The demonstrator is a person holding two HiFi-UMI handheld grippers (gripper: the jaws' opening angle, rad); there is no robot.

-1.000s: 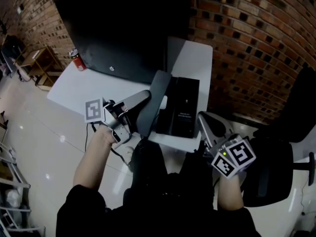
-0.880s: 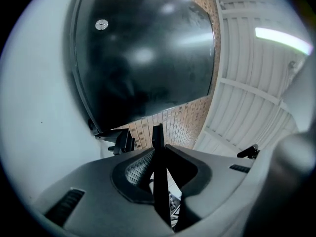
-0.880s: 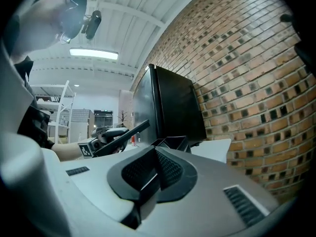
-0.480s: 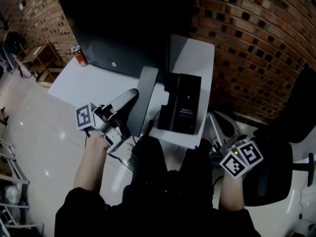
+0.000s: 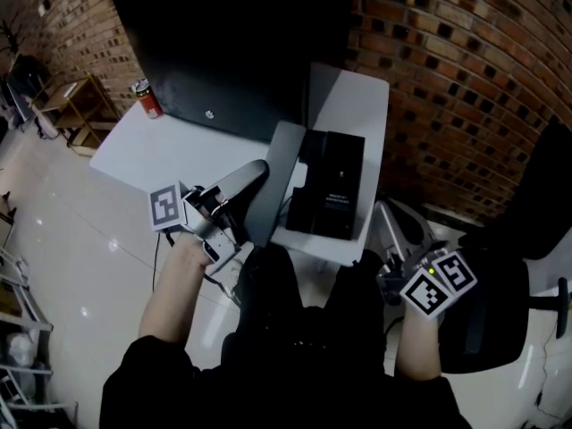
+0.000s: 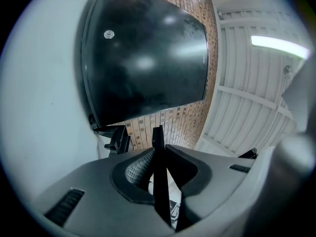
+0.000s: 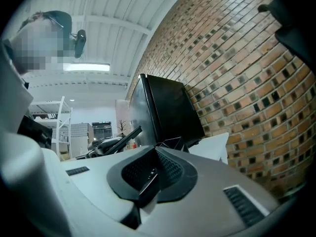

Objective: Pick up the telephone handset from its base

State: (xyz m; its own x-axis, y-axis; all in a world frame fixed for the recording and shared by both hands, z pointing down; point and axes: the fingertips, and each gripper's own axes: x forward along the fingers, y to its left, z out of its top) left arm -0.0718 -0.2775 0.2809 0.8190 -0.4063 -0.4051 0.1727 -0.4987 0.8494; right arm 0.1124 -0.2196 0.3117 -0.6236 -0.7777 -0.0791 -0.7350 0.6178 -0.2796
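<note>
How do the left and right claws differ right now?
The left claw grips the handset; the right claw is shut on nothing. The left claw is over the table near the phone base; the right claw hangs off the table's right side, near the chair. Both carry marker cubes.

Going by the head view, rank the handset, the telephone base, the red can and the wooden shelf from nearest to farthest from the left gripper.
1. handset: held in the left gripper's fingers.
2. telephone base: just right of the handset, on the table.
3. red can: at the table's far left corner.
4. wooden shelf: off the table, beyond the can.
</note>
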